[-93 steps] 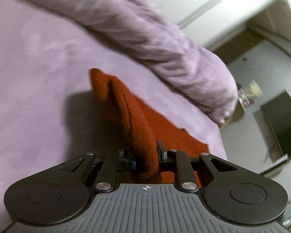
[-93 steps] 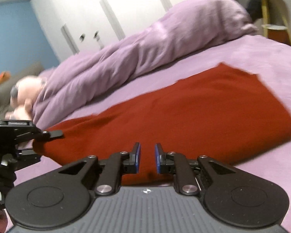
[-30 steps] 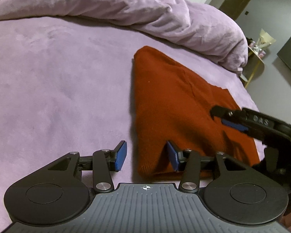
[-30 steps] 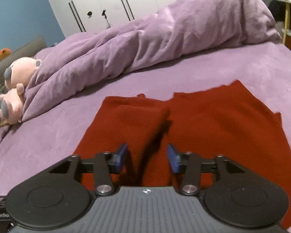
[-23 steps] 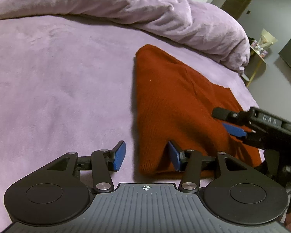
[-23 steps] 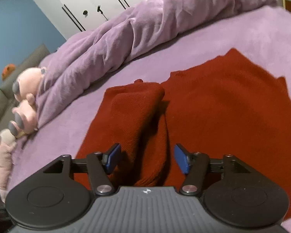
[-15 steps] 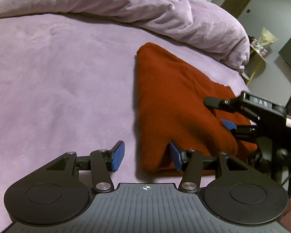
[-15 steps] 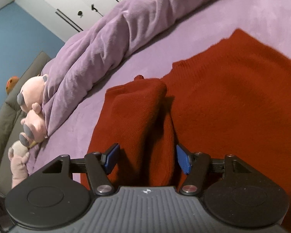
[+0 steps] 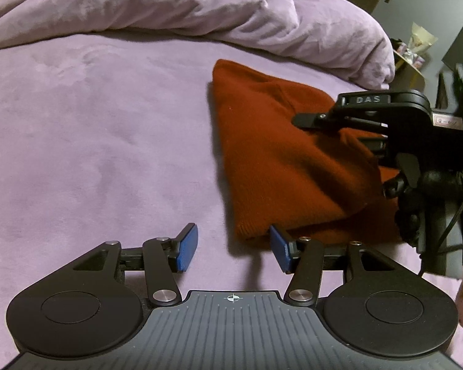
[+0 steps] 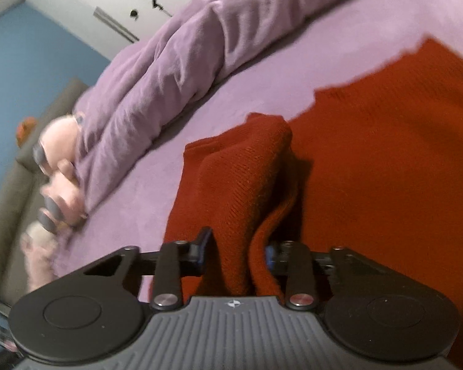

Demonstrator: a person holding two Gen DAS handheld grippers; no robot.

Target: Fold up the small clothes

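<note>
A rust-red knit garment (image 9: pixel 277 154) lies on the purple bed sheet (image 9: pixel 92 138), its left part folded over onto the rest. My left gripper (image 9: pixel 233 251) is open and empty, its right pad just at the near hem of the fold. My right gripper (image 10: pixel 236 254) has closed on a raised ridge of the folded red cloth (image 10: pixel 247 185); the fabric fills the gap between its jaws. The right gripper also shows in the left wrist view (image 9: pixel 370 114), over the garment's right side.
A bunched purple duvet (image 9: pixel 185 9) runs along the far side of the bed. A pink plush toy (image 10: pixel 58 166) lies at the left beside a grey sofa. A small side table (image 9: pixel 413 55) and a dark screen stand past the bed's right edge.
My right gripper has pushed forward and narrowed its jaws onto the folded cloth, tilting as it did. My left gripper, open since releasing the fold, has barely moved.
</note>
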